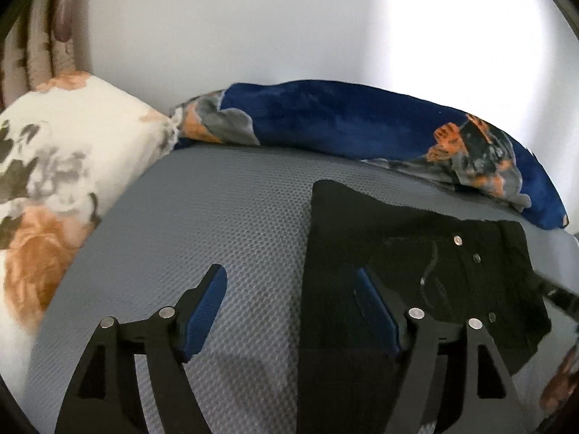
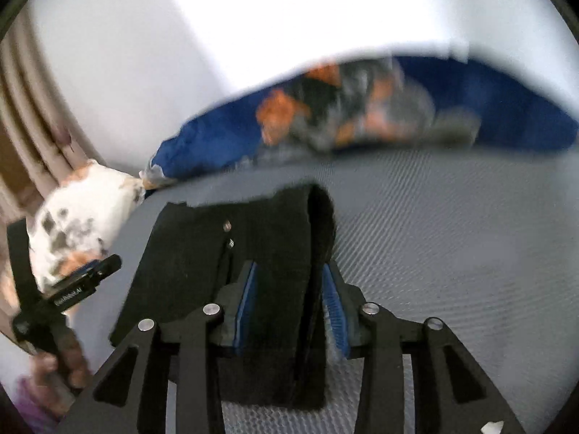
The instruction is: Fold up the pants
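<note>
Black pants (image 1: pixel 416 253) lie folded on the grey mattress (image 1: pixel 217 217), waistband buttons showing. My left gripper (image 1: pixel 289 278) stands wide open low over the pants' left edge. Its right finger is above the cloth, its left finger above bare mattress, and neither pad presses on anything. In the right wrist view the pants (image 2: pixel 188 253) run under my right gripper (image 2: pixel 288 271). The thick folded edge sits between its blue pads, which stand partly apart and do not clearly pinch it. The left gripper (image 2: pixel 68 289) and the hand holding it show at the left.
A floral white pillow (image 1: pixel 54 162) lies at the left of the mattress. A rolled blue blanket (image 1: pixel 343 119) with orange print runs along the far edge by the white wall. A curtain (image 1: pixel 39 36) hangs at the far left. Bare mattress (image 2: pixel 452 253) extends right of the pants.
</note>
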